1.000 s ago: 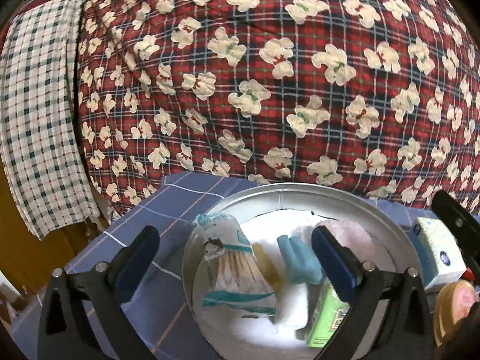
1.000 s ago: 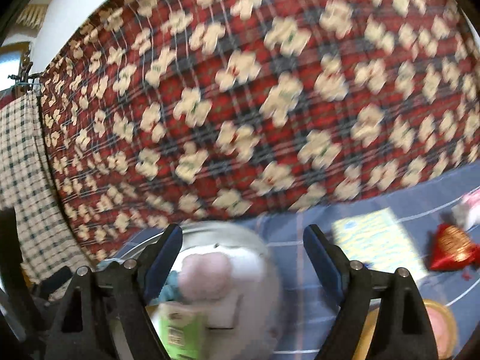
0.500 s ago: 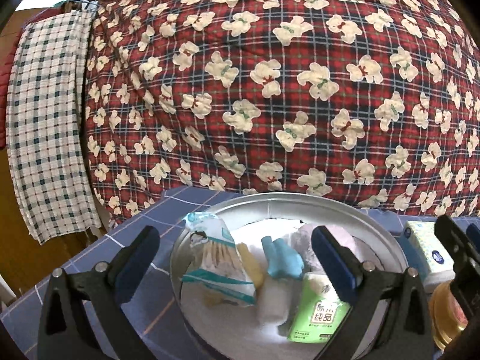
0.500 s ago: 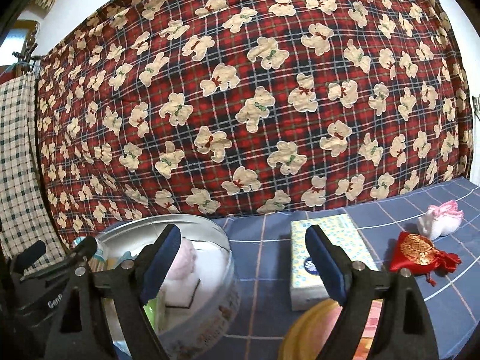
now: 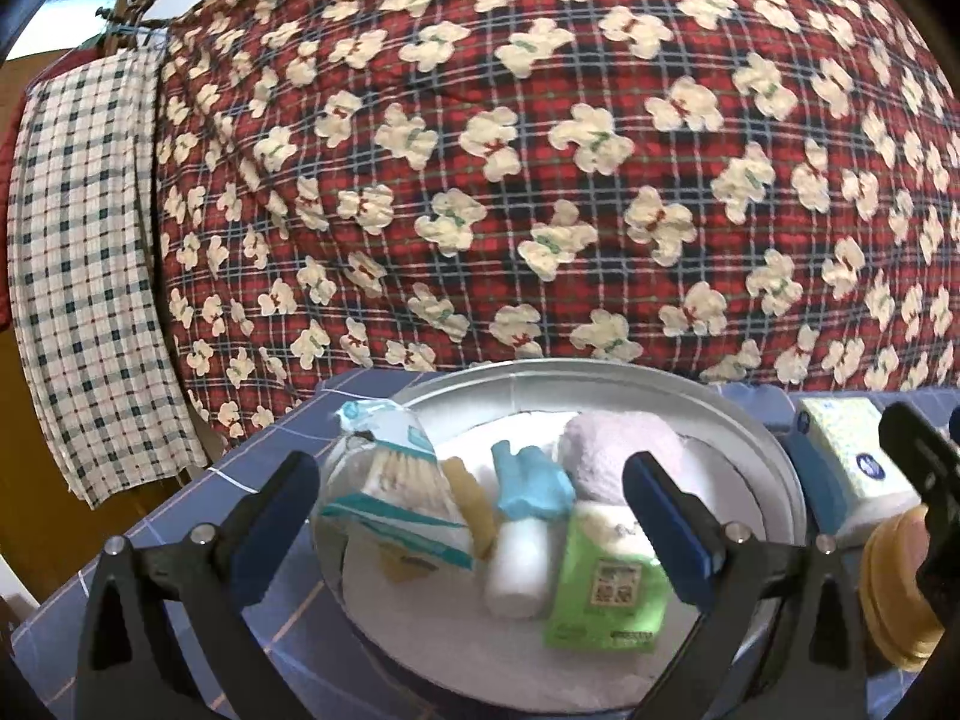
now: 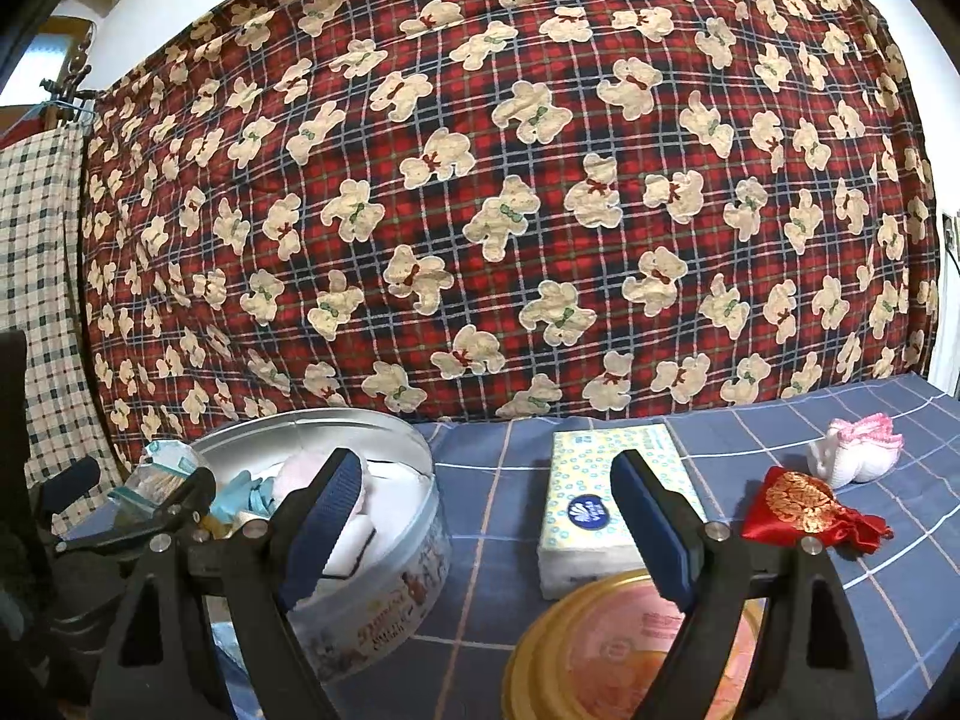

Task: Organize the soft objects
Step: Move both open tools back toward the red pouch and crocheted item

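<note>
Hovering both grippers, left (image 5: 468, 510) and right (image 6: 486, 516), jaws spread, empty; I risk nudging the lid (image 6: 630, 648) or crowded tin (image 6: 384, 588) grabbing the tissues (image 6: 606, 498).

A round metal tin (image 5: 774, 468) lies open at left, packed with soft items. To its right, a tissue pack (image 6: 600, 498) lies flat; farther right, a red pouch (image 6: 804, 510) and white knit bootie (image 6: 852, 459).

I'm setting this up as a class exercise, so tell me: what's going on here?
A person holds a claw in each hand over a blue checked tablecloth. Both claws are open and empty. The left claw points into a round tin already holding a pink towel, green tissue pack and other bits. A tissue box, red pouch and baby socks lie outside.
</note>
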Action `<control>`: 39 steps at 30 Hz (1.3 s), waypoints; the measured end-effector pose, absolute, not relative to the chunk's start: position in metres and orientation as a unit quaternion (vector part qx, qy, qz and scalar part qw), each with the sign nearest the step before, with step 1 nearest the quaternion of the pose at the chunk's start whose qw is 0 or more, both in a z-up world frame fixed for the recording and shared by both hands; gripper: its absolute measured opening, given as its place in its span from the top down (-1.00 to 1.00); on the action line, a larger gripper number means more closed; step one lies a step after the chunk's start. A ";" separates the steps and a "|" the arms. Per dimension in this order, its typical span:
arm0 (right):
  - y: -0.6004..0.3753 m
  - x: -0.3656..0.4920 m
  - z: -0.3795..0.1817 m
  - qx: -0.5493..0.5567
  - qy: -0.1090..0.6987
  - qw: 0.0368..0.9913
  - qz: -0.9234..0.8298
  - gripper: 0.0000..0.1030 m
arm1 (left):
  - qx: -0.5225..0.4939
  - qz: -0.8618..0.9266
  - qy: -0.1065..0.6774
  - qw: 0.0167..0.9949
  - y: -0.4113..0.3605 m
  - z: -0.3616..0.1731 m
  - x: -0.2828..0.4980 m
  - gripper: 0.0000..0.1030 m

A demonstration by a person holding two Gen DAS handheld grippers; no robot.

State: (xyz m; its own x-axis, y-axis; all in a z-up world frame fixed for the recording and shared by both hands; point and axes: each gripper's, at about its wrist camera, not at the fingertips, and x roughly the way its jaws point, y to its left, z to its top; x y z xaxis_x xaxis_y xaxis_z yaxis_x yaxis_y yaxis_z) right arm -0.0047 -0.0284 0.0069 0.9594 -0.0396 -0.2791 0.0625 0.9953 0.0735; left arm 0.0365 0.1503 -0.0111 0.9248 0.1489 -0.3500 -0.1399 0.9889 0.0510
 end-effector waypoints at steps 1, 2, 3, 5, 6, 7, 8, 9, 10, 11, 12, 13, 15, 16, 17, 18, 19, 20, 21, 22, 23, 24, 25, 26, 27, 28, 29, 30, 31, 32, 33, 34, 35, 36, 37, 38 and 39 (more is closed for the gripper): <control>-0.031 -0.007 0.007 0.042 0.141 0.989 -0.027 -0.69 | 0.016 0.072 0.180 0.981 0.148 -0.012 0.035 -0.99; -0.033 -0.007 0.007 0.042 0.141 0.989 -0.027 -0.69 | 0.021 0.070 0.182 0.981 0.145 -0.012 0.034 -0.99; -0.037 -0.010 0.007 0.043 0.141 0.989 -0.028 -0.69 | 0.023 0.069 0.182 0.981 0.143 -0.012 0.033 -0.99; -0.040 -0.012 0.008 0.042 0.141 0.989 -0.031 -0.69 | 0.022 0.066 0.178 0.982 0.139 -0.011 0.028 -0.99; -0.042 -0.014 0.008 0.040 0.141 0.989 -0.033 -0.69 | 0.022 0.064 0.179 0.982 0.138 -0.011 0.026 -0.99; -0.045 -0.015 0.008 0.038 0.141 0.989 -0.035 -0.69 | 0.021 0.060 0.181 0.981 0.136 -0.011 0.024 -0.99; -0.047 -0.016 0.008 0.037 0.141 0.989 -0.036 -0.69 | 0.020 0.056 0.184 0.981 0.133 -0.012 0.023 -0.99; -0.050 -0.018 0.008 0.036 0.141 0.989 -0.038 -0.69 | 0.019 0.052 0.186 0.981 0.130 -0.012 0.021 -0.99; -0.052 -0.019 0.008 0.034 0.142 0.989 -0.038 -0.69 | 0.020 0.049 0.187 0.981 0.128 -0.012 0.019 -0.99; -0.055 -0.021 0.009 0.032 0.142 0.989 -0.040 -0.69 | 0.021 0.048 0.186 0.981 0.125 -0.012 0.017 -0.99; -0.057 -0.022 0.009 0.031 0.142 0.989 -0.042 -0.69 | 0.023 0.046 0.184 0.982 0.122 -0.011 0.015 -0.99; -0.060 -0.024 0.009 0.029 0.142 0.988 -0.044 -0.69 | 0.024 0.044 0.184 0.982 0.119 -0.011 0.013 -0.99; -0.065 -0.026 0.010 0.028 0.142 0.988 -0.046 -0.69 | 0.025 0.038 0.187 0.981 0.113 -0.011 0.011 -0.99; -0.068 -0.028 0.010 0.027 0.142 0.988 -0.047 -0.69 | 0.024 0.035 0.189 0.981 0.111 -0.011 0.010 -0.99; -0.070 -0.029 0.010 0.025 0.142 0.988 -0.049 -0.69 | 0.023 0.032 0.190 0.981 0.109 -0.011 0.009 -0.99; -0.074 -0.031 0.010 0.023 0.142 0.988 -0.053 -0.69 | 0.023 0.029 0.190 0.981 0.105 -0.011 0.007 -0.99; -0.076 -0.032 0.010 0.022 0.142 0.988 -0.054 -0.69 | 0.023 0.026 0.190 0.981 0.103 -0.011 0.006 -0.99; -0.078 -0.033 0.010 0.022 0.142 0.988 -0.055 -0.69 | 0.024 0.024 0.190 0.981 0.100 -0.011 0.004 -0.99; -0.083 -0.035 0.011 0.022 0.142 0.988 -0.057 -0.69 | 0.025 0.022 0.190 0.981 0.097 -0.011 0.003 -0.99; -0.086 -0.036 0.011 0.021 0.142 0.988 -0.059 -0.69 | 0.025 0.020 0.190 0.981 0.094 -0.011 0.002 -0.99; -0.089 -0.038 0.011 0.019 0.142 0.988 -0.061 -0.69 | 0.024 0.017 0.191 0.981 0.092 -0.011 0.001 -0.99; -0.092 -0.038 0.011 0.017 0.142 0.988 -0.063 -0.69 | 0.022 0.013 0.192 0.981 0.090 -0.011 0.000 -0.99; -0.095 -0.039 0.012 0.016 0.142 0.988 -0.066 -0.69 | 0.021 0.010 0.193 0.981 0.087 -0.011 -0.001 -0.99; -0.098 -0.041 0.012 0.014 0.141 0.988 -0.068 -0.69 | 0.021 0.007 0.195 0.981 0.084 -0.011 -0.002 -0.99; -0.103 -0.042 0.012 0.014 0.140 0.987 -0.072 -0.69 | 0.020 0.004 0.197 0.980 0.081 -0.011 -0.003 -0.99; -0.108 -0.043 0.012 0.013 0.140 0.987 -0.075 -0.69 | 0.019 0.001 0.198 0.980 0.079 -0.011 -0.004 -0.99; -0.112 -0.045 0.013 0.014 0.140 0.987 -0.078 -0.69 | 0.018 -0.003 0.199 0.980 0.076 -0.011 -0.005 -0.99; -0.118 -0.046 0.013 0.015 0.140 0.987 -0.082 -0.69 | 0.018 -0.006 0.200 0.980 0.073 -0.011 -0.005 -0.99; -0.121 -0.047 0.013 0.015 0.140 0.986 -0.083 -0.69 | 0.019 -0.009 0.201 0.979 0.069 -0.012 -0.006 -0.99; -0.126 -0.048 0.013 0.015 0.141 0.986 -0.086 -0.69 | 0.020 -0.012 0.202 0.979 0.066 -0.012 -0.006 -0.99; -0.131 -0.049 0.013 0.015 0.142 0.986 -0.090 -0.69 | 0.020 -0.015 0.202 0.979 0.062 -0.012 -0.007 -0.99; -0.137 -0.050 0.013 0.015 0.143 0.985 -0.095 -0.69 | 0.020 -0.018 0.203 0.979 0.059 -0.011 -0.008 -0.99; -0.144 -0.051 0.014 0.015 0.144 0.984 -0.100 -0.69 | 0.020 -0.021 0.203 0.979 0.056 -0.012 -0.009 -0.99; -0.150 -0.053 0.014 0.016 0.145 0.984 -0.105 -0.69 | 0.020 -0.025 0.205 0.978 0.051 -0.012 -0.010 -0.99; -0.156 -0.054 0.014 0.016 0.145 0.983 -0.109 -0.69 | 0.020 -0.028 0.206 0.978 0.049 -0.012 -0.010 -0.99; -0.161 -0.055 0.014 0.017 0.146 0.983 -0.114 -0.69 | 0.020 -0.031 0.207 0.978 0.045 -0.012 -0.011 -0.99; -0.168 -0.057 0.014 0.018 0.146 0.982 -0.120 -0.69 | 0.020 -0.035 0.208 0.977 0.042 -0.011 -0.012 -0.99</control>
State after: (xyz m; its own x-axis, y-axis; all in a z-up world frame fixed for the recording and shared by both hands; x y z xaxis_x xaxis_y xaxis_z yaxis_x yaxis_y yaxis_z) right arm -0.0568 -0.1681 0.0143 0.9284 -0.2304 -0.2915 0.2408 0.9706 -0.0001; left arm -0.0117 0.0421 -0.0114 0.9111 -0.0597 -0.4078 0.0764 0.9968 0.0246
